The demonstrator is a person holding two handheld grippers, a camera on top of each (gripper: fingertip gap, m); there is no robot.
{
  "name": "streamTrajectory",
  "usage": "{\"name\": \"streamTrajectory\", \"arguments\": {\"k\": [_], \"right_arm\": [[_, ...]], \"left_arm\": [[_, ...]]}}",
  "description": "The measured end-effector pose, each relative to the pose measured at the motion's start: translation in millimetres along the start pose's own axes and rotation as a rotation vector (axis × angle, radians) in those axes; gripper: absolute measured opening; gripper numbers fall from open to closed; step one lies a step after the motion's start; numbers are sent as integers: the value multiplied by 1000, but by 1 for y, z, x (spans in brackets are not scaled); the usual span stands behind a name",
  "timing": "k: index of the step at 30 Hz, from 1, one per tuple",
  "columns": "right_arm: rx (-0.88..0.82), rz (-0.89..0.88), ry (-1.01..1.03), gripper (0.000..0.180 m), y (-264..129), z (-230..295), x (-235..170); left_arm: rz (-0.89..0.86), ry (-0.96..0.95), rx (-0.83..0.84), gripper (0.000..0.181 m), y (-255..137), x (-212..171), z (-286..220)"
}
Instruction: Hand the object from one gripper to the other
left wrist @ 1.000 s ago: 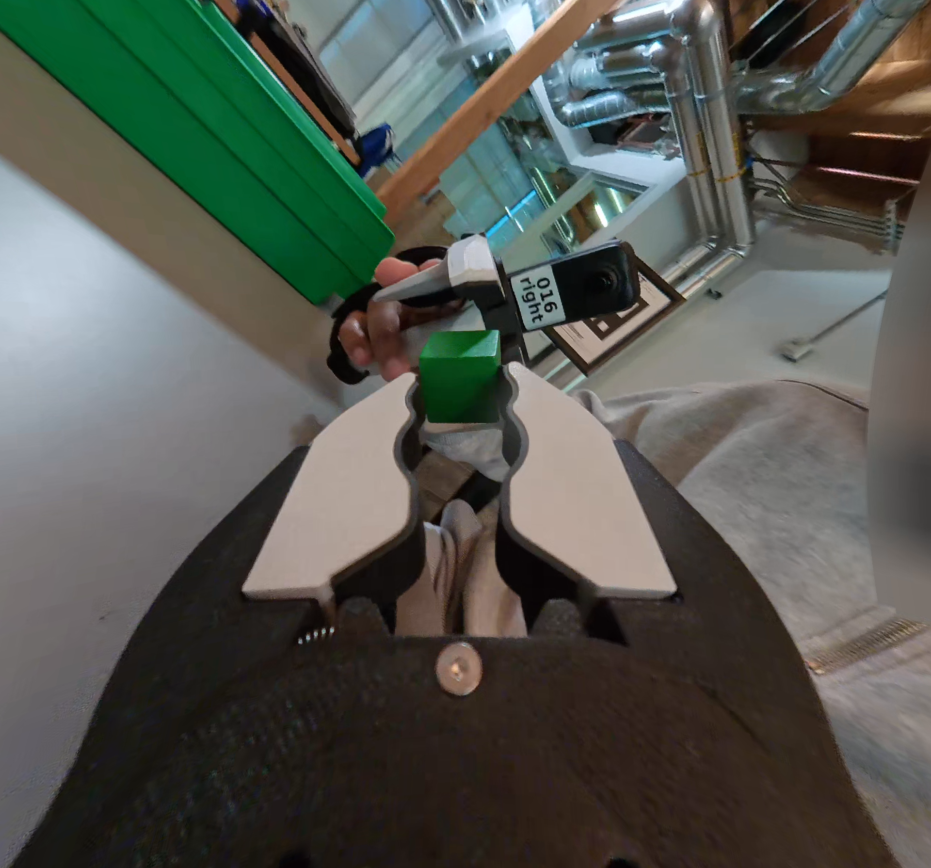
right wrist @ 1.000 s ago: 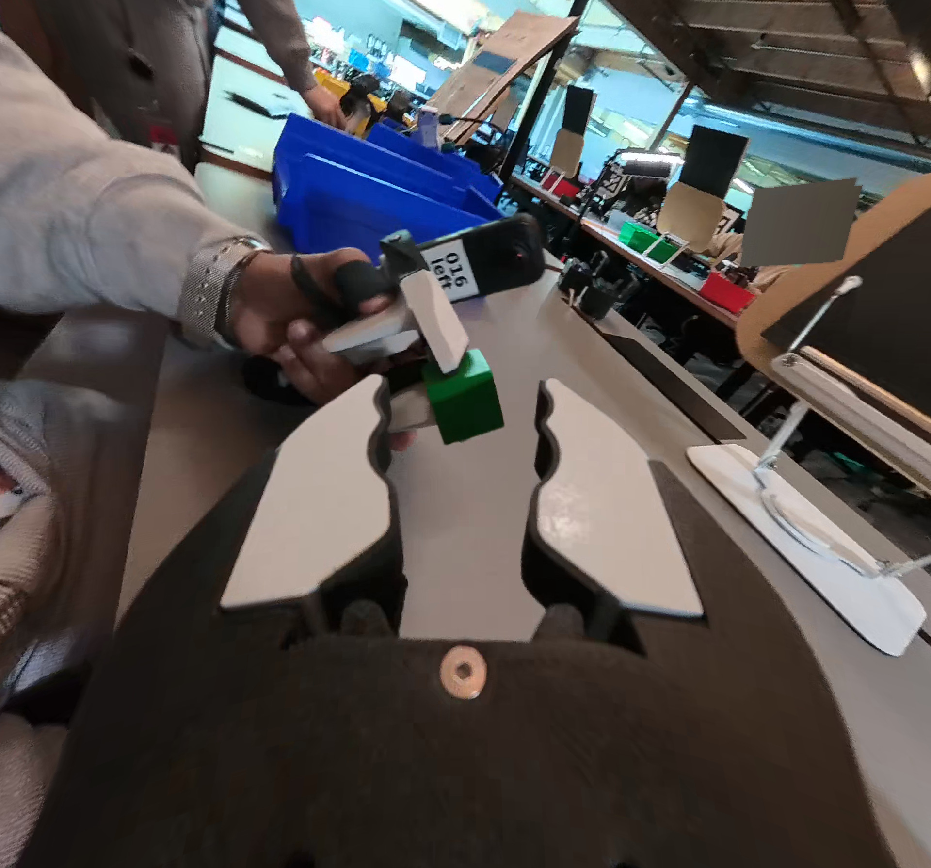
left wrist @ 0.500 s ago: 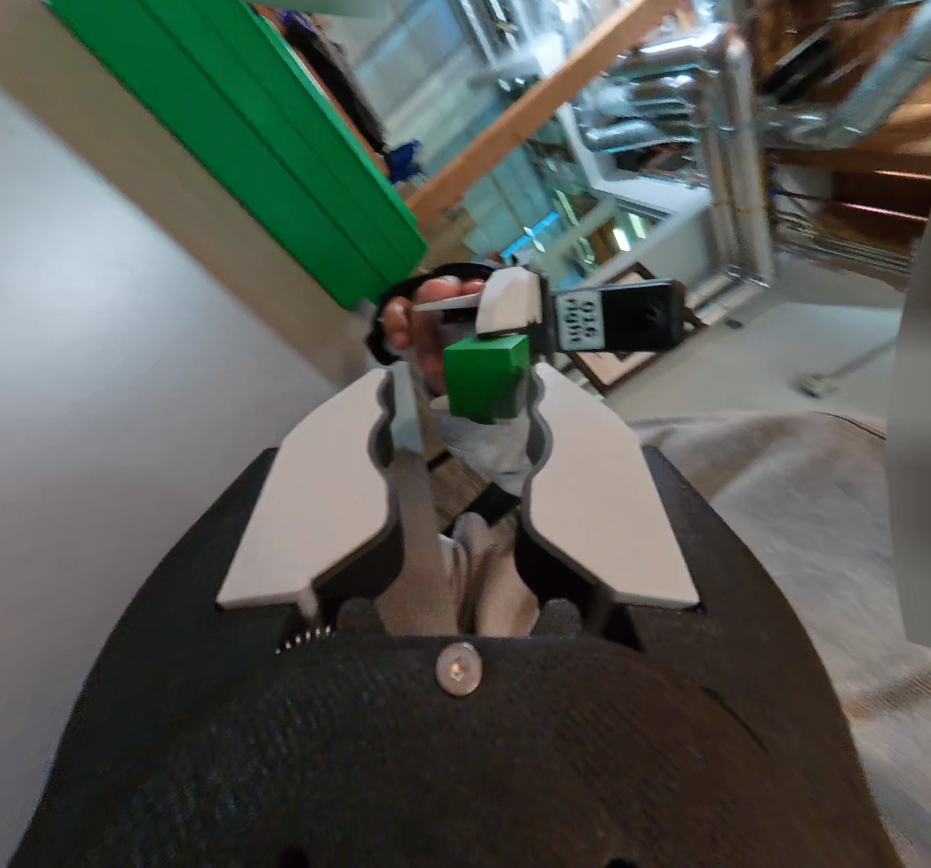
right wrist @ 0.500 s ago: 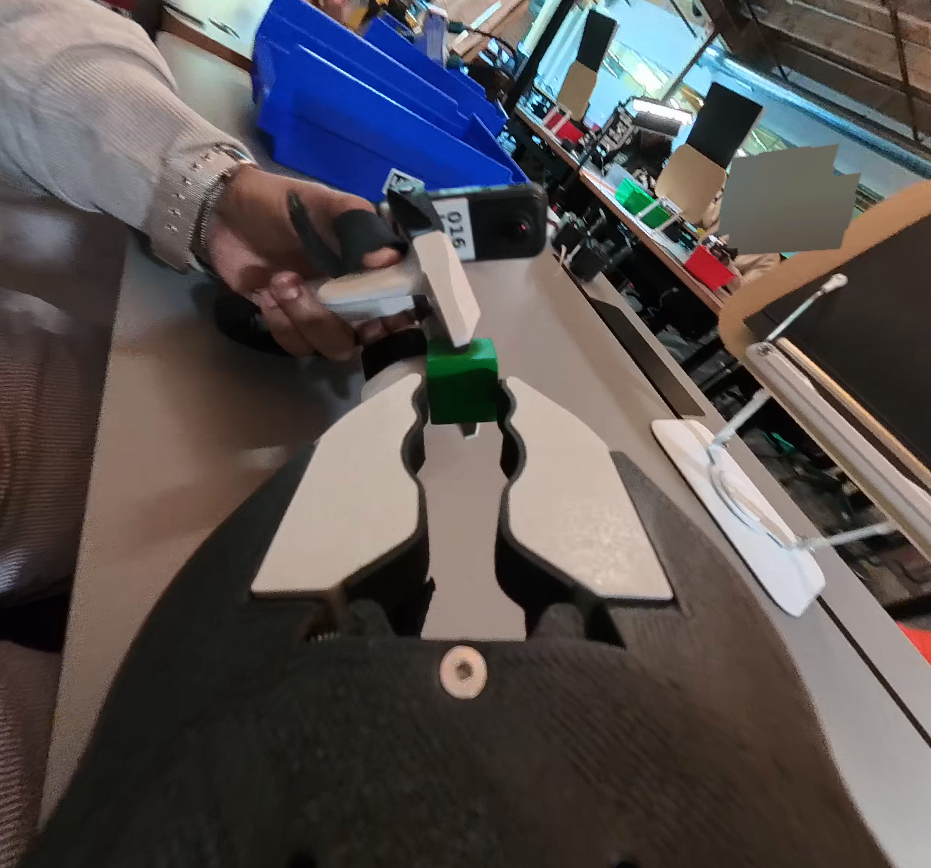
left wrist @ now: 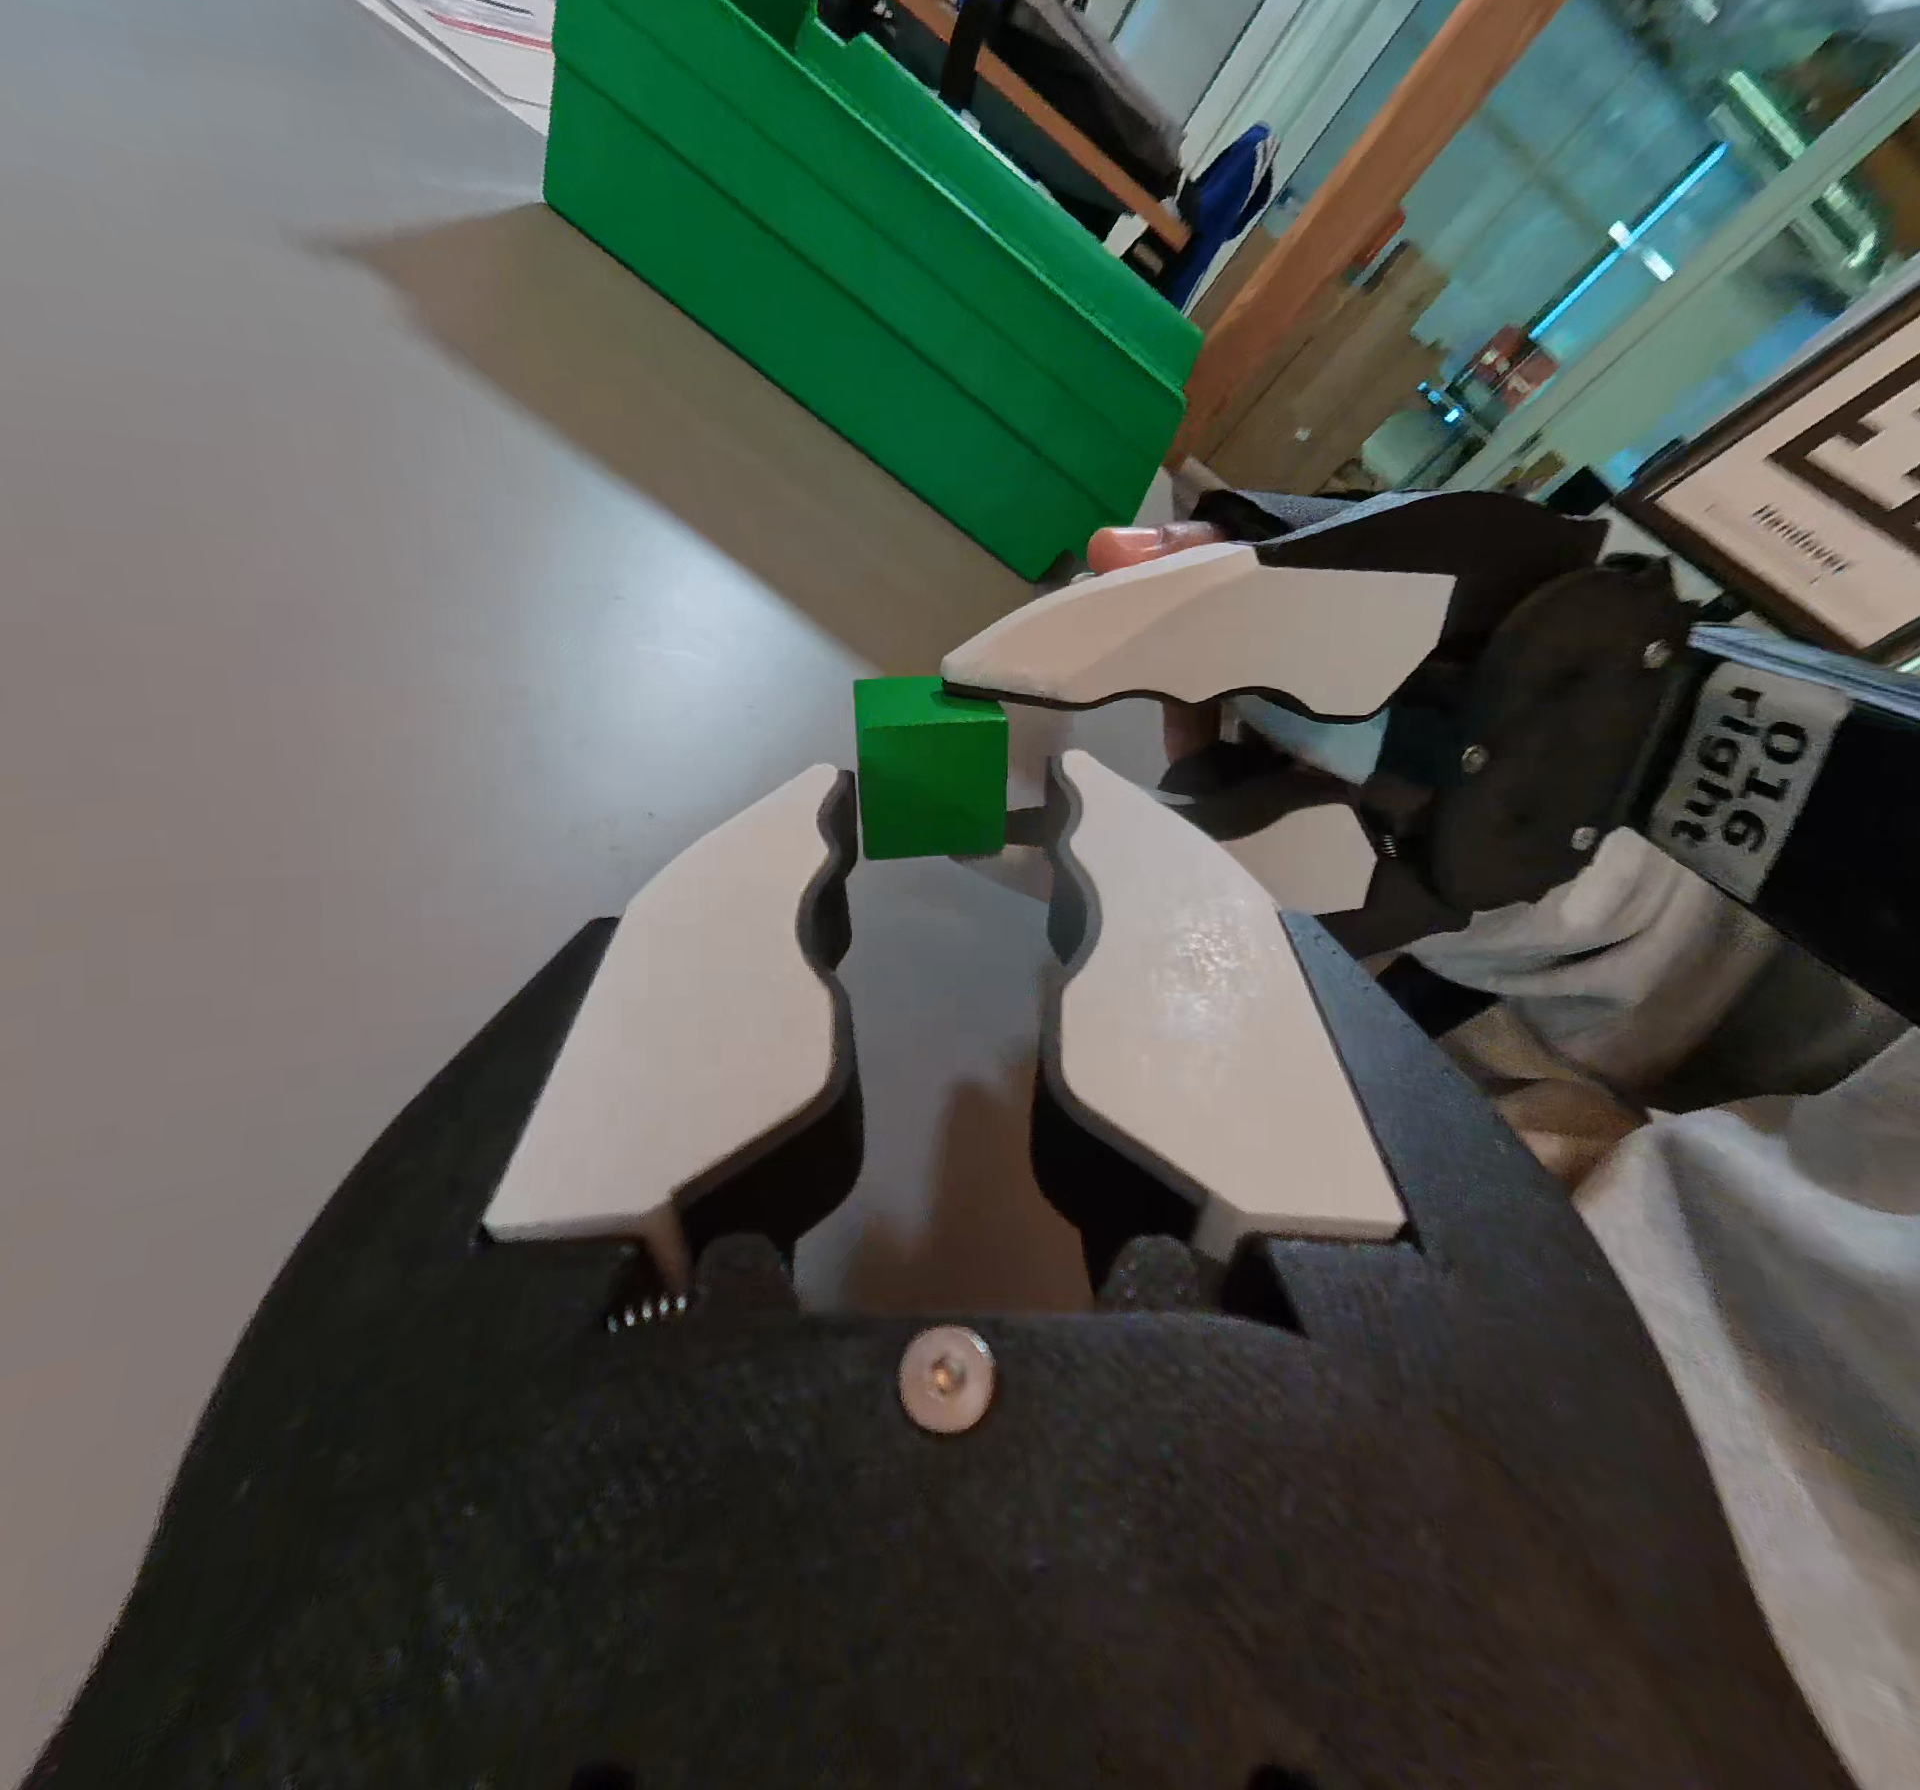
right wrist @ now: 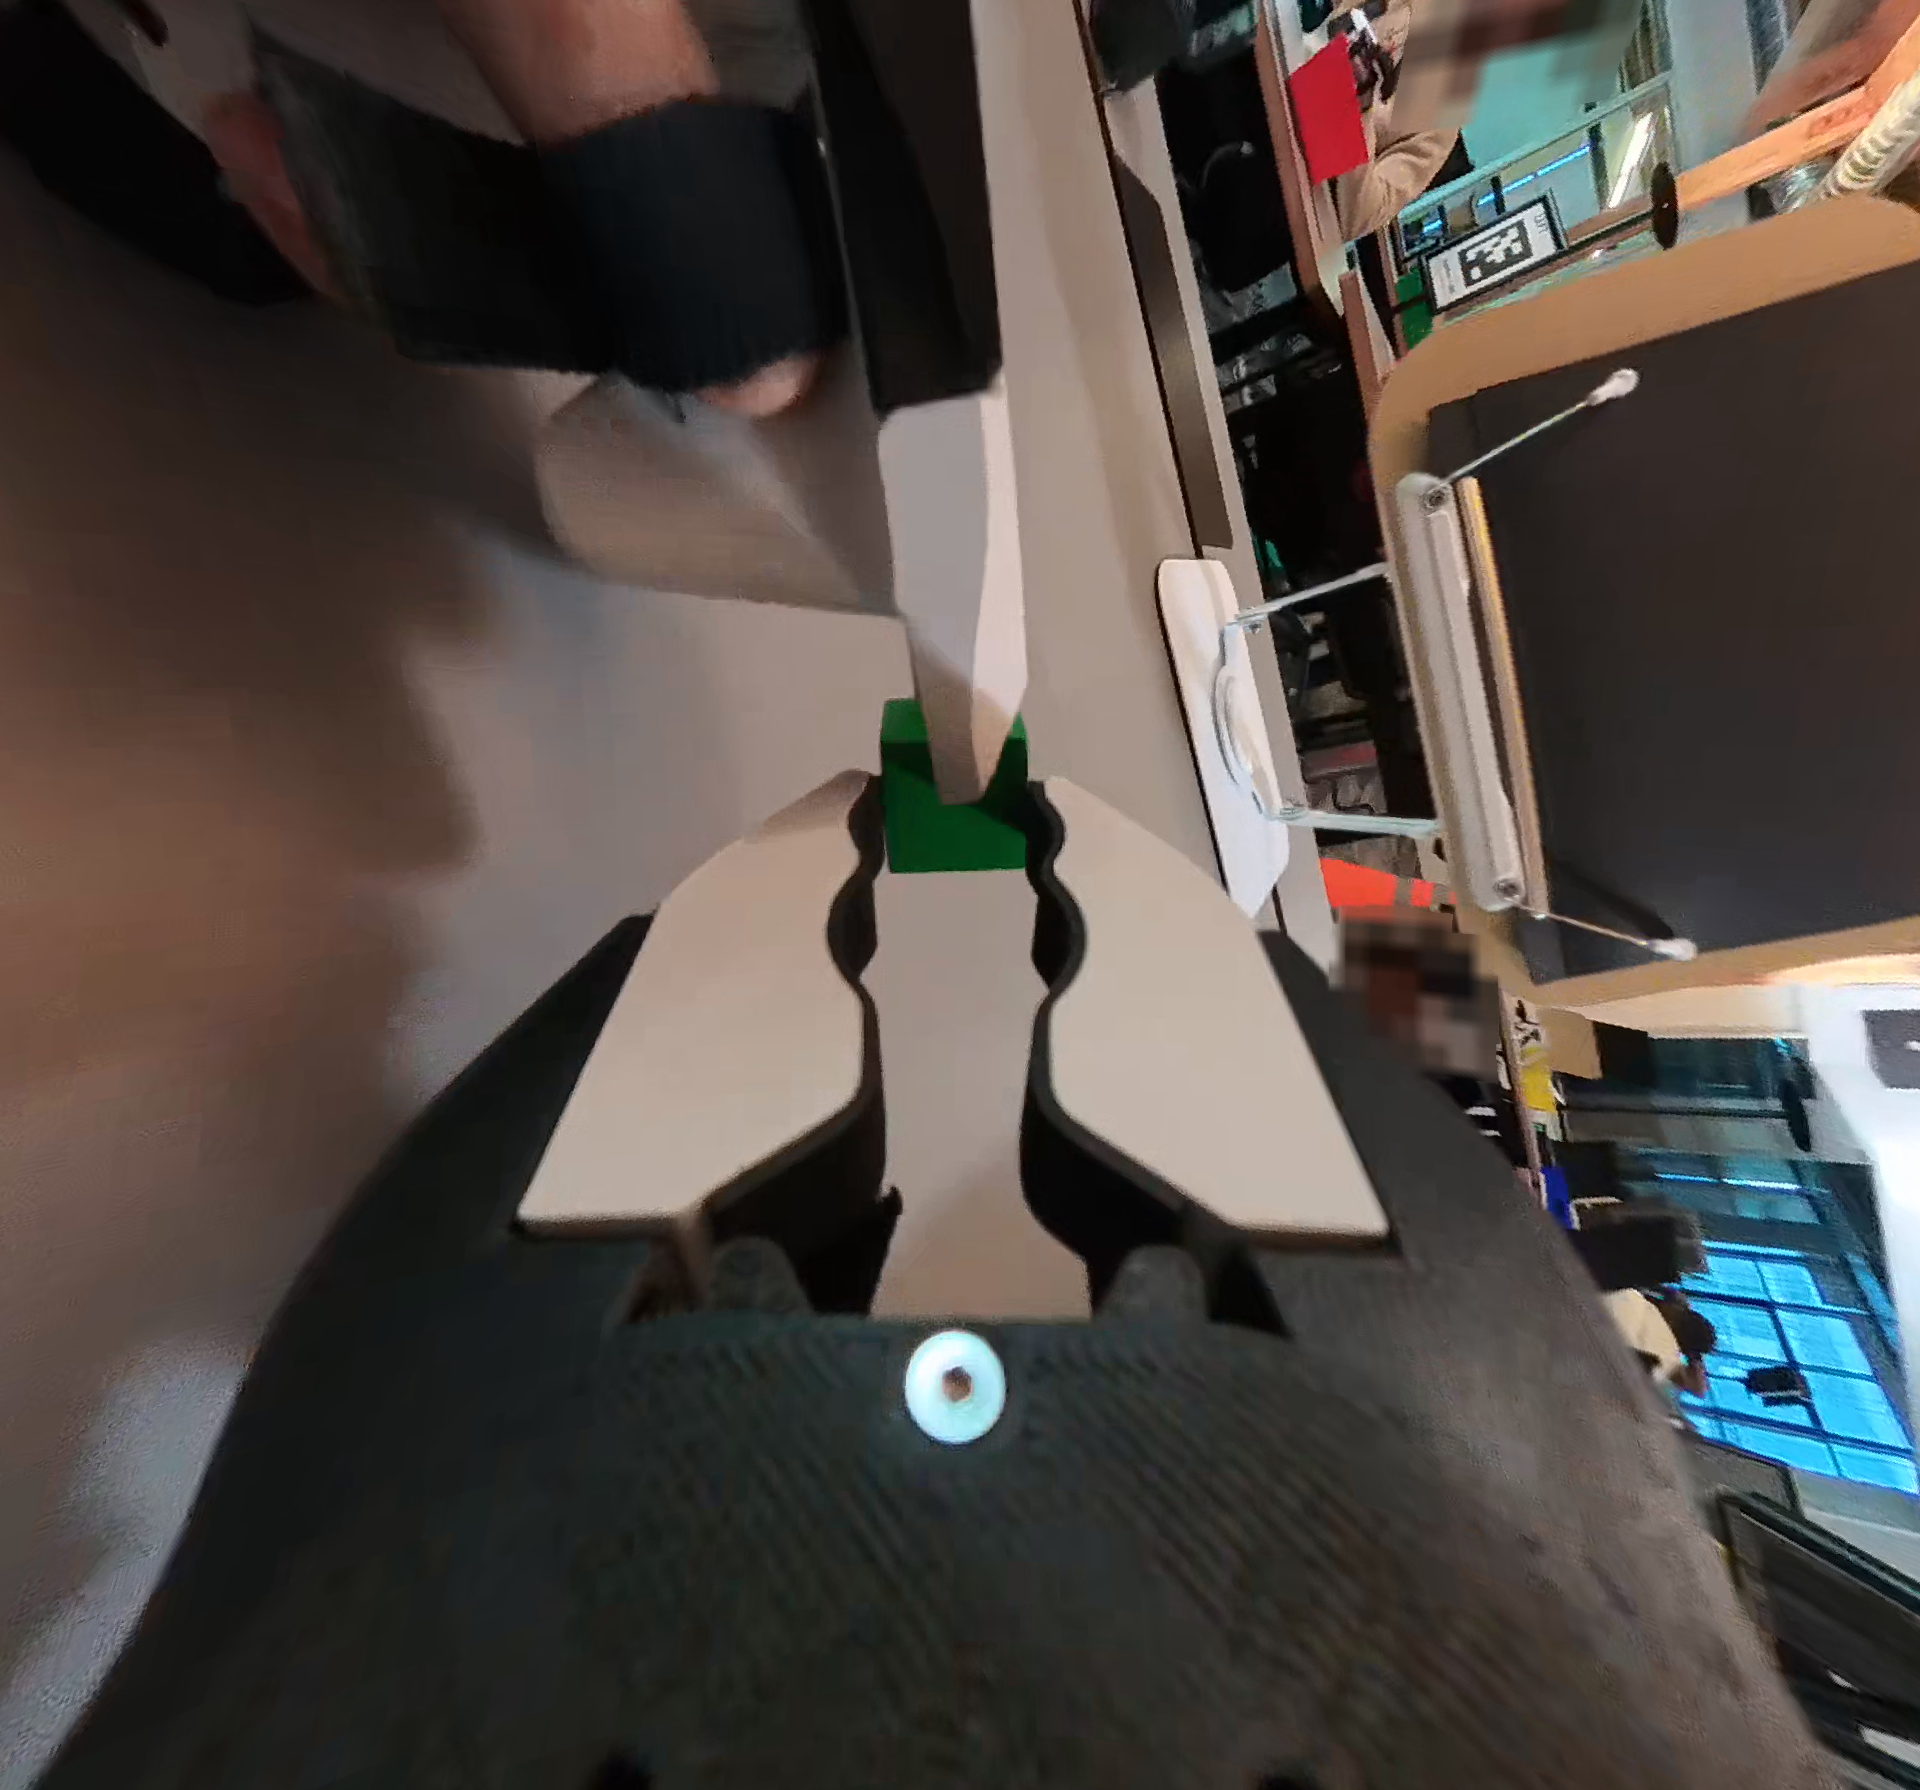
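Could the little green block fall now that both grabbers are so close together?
Maybe. The right gripper pinches the green block only at its very tips, so a bump could twist it loose. The left gripper is open, but one finger seems to touch the block still, so pulling away might drag it. A drop would land it on the grey table.

Workshop or lab, grey workbench (left wrist: 312, 597), green parts bin (left wrist: 831, 286), timber beam (left wrist: 1455, 99), printed marker boards (right wrist: 1496, 249)
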State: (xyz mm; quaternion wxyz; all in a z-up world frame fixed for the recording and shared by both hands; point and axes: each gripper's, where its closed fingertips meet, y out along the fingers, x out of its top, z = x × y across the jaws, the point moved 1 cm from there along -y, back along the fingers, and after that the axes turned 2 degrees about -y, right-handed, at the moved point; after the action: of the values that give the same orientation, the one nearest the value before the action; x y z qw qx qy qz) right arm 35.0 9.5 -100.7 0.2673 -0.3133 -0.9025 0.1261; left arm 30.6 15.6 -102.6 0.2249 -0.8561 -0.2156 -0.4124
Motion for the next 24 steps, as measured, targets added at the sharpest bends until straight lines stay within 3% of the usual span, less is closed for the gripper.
{"name": "streamTrajectory", "arguments": {"k": [9, 12, 16, 21, 24], "right_arm": [[-6, -108, 96, 31, 0, -5, 5], [68, -220, 373, 58, 1, -12, 0], [286, -430, 851, 68, -4, -24, -3], [583, -720, 1407, 47, -22, -45, 4], [673, -773, 1522, 47, -24, -47, 4]], "left_arm": [[-25, -16, -5, 29, -3, 5, 0], [-90, -85, -55, 28, -10, 14, 1], [-173, -208, -207, 28, -18, 23, -3], [-191, -216, -313, 28, -19, 26, -15], [-168, -165, -335, 27, -16, 24, -24]]}}
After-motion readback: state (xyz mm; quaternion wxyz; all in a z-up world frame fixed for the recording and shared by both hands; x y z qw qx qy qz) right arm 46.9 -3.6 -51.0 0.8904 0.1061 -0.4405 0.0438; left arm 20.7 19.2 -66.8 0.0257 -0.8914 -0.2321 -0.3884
